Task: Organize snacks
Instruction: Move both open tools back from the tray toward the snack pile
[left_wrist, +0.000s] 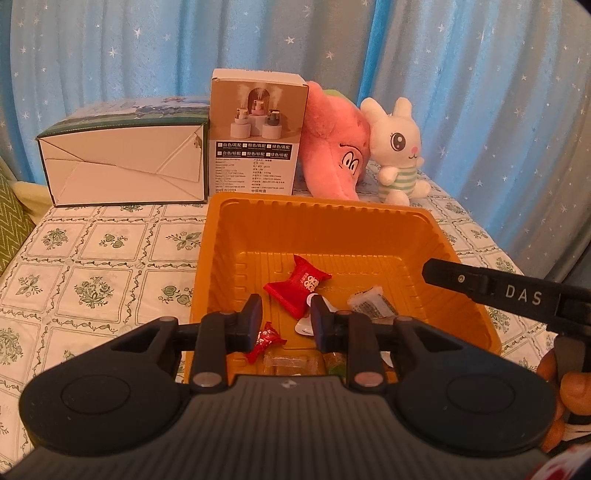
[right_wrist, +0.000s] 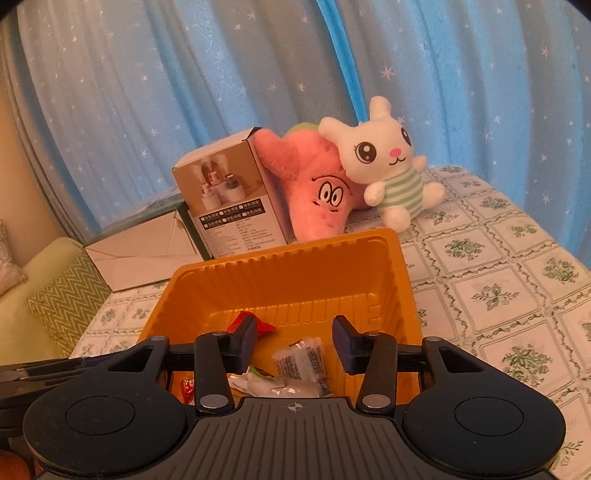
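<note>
Hovering over an orange tray (left_wrist: 436, 236) of wrapped snacks, both grippers hold nothing.

The left gripper (left_wrist: 286, 319) has its jaws narrowly apart above a small red candy (left_wrist: 266, 339) at the tray's near edge; the right gripper (right_wrist: 294, 341) has its jaws moderately apart above a clear printed packet (right_wrist: 301, 360). A larger red packet (left_wrist: 300, 286) lies mid-tray. Beyond the tray on the floral tablecloth (left_wrist: 92, 266) stand two boxes (left_wrist: 255, 136), a pink plush (left_wrist: 336, 147) and a white bunny (left_wrist: 397, 147).

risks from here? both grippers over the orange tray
1. Left hand-held gripper and right hand-held gripper crowd one orange tray; they could collide.
2. Tray looks light; a nudge may slide it into the plush toys.
3. Small wrapped snacks overlap; a grab may catch two.
</note>
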